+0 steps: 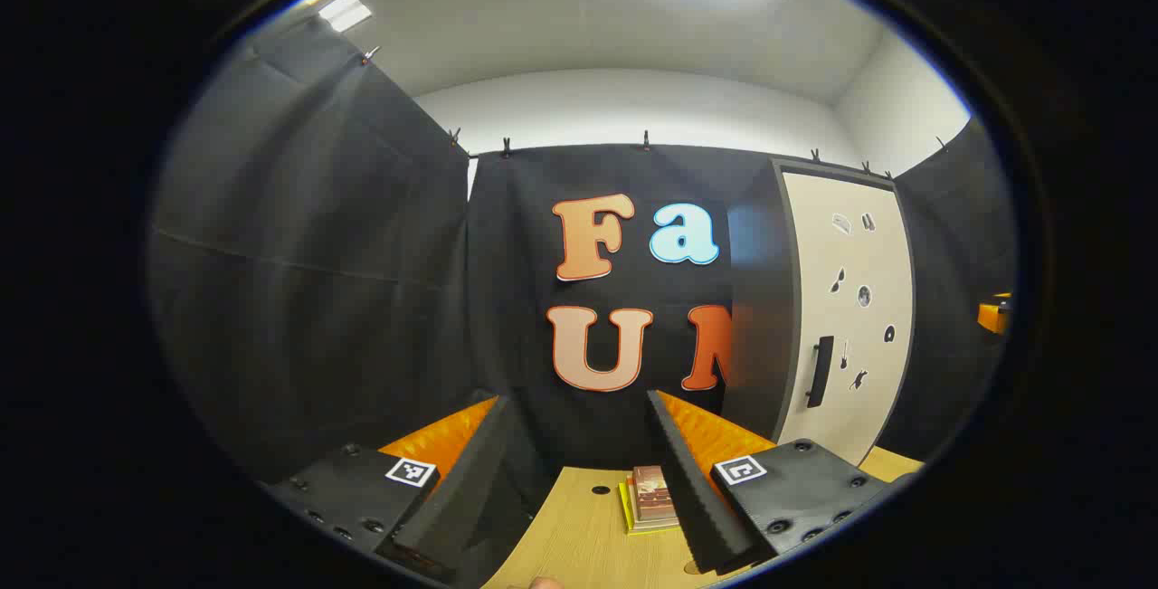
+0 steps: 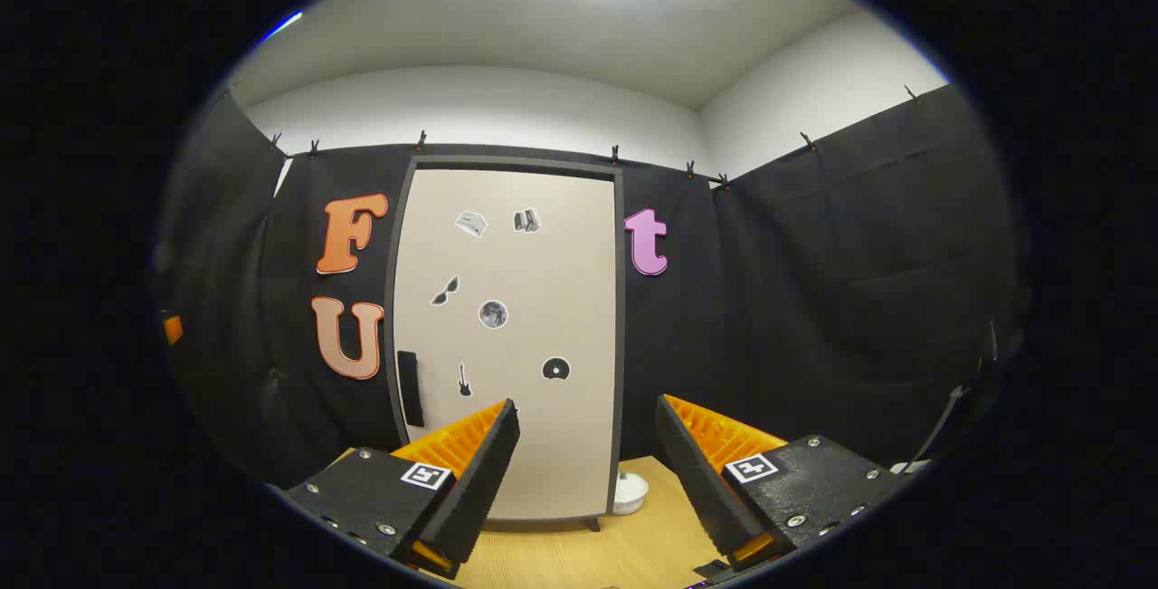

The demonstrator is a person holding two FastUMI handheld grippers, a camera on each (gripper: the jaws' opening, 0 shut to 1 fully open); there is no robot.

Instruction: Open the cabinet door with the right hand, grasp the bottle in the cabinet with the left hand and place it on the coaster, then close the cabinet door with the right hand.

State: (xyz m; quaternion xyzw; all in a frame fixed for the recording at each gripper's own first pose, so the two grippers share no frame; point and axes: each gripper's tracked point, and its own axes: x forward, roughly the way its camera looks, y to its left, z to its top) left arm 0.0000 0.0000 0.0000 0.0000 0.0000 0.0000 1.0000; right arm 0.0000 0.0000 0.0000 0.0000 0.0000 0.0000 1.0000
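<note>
Right hand-held gripper [image 2: 583, 444] open, empty, facing closed cabinet door [image 2: 507, 336]; vertical door handle [image 2: 410, 388] lies ahead, left of fingers. Left hand-held gripper [image 1: 579, 444] open, farther off; bottle hidden inside.

**Matt door, wood-grain table, ribbed fingers**

The cabinet door [image 2: 516, 336] has a smooth, matt panel with small flat stickers on it, set in a darker matt frame; its handle [image 1: 820, 372] looks like slightly shiny plastic, though it is too small to be sure. The table [image 2: 579, 557] shows a pale wood-grain finish, smooth and faintly satin. A small stack of books [image 1: 650, 498] has paper covers. The right gripper [image 2: 586, 462] and left gripper [image 1: 579, 462] have ribbed, matt finger faces on matt bodies fastened with metal screws.
</note>
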